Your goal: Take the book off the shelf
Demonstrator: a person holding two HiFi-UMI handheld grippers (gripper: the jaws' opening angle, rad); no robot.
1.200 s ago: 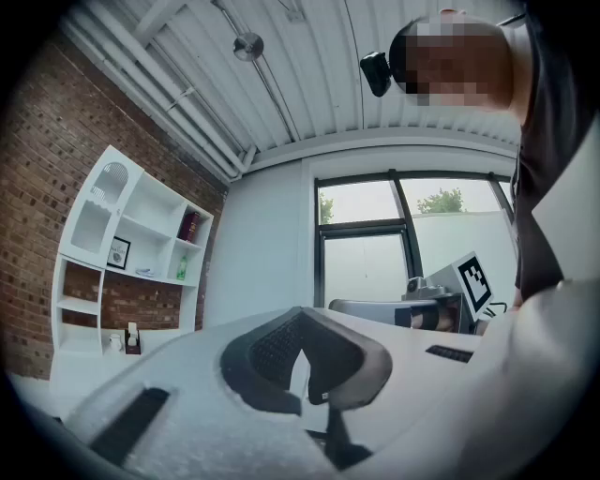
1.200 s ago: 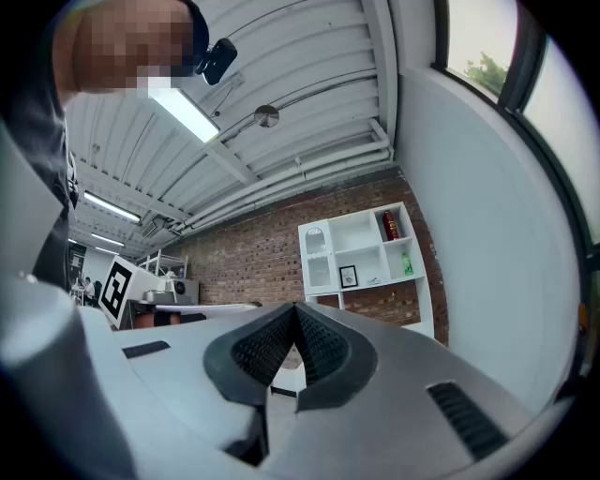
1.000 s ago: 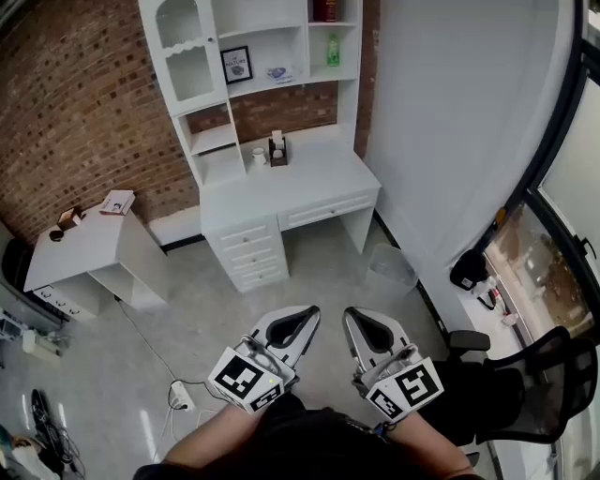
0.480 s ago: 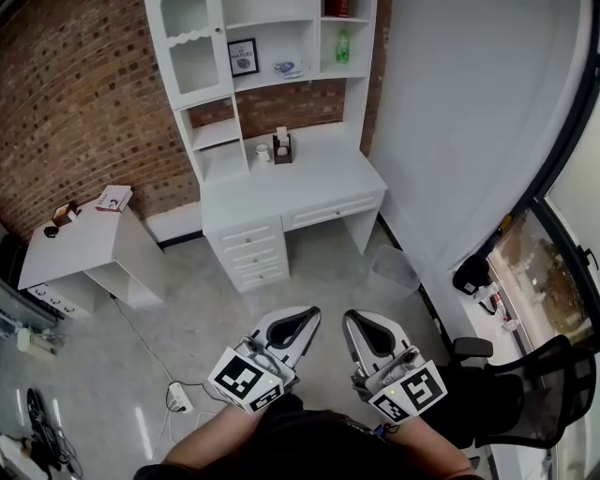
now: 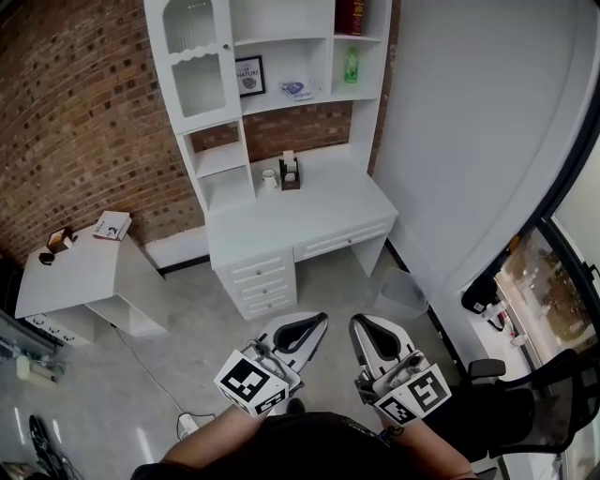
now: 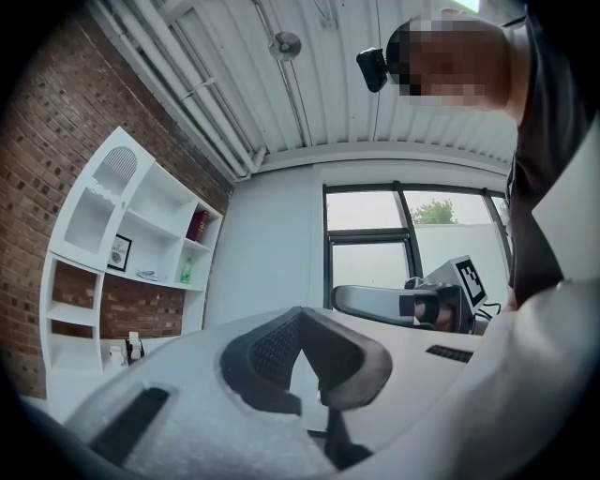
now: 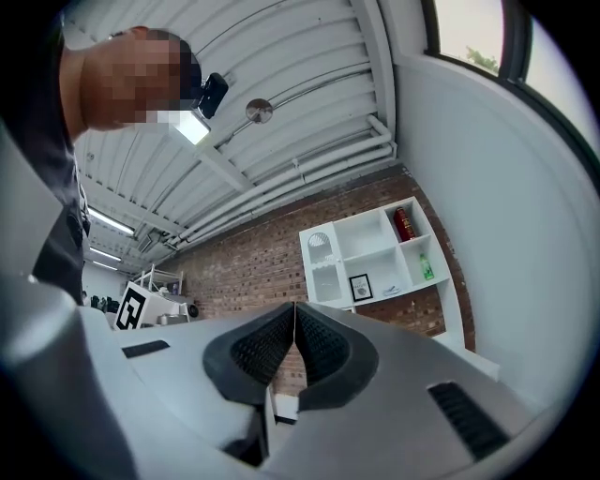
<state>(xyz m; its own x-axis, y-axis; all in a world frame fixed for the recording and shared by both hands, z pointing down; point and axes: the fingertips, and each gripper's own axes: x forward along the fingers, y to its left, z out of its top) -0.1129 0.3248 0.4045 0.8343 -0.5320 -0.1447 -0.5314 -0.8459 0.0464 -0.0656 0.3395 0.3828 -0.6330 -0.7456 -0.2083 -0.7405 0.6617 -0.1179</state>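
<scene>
In the head view: holding the left gripper and the right gripper side by side over the floor, well apart from the red book standing in the top right compartment of the white shelf. In the left gripper view: pressing the jaws tip to tip, gripping nothing. In the right gripper view: pressing the jaws together, gripping nothing, facing the shelf.

The wall is built of rough, matt brick, and the shelf is coated in smooth white paint. The floor is finished smooth grey with a faint sheen. The left gripper is shelled in matt white plastic, with black ribbed pads.
</scene>
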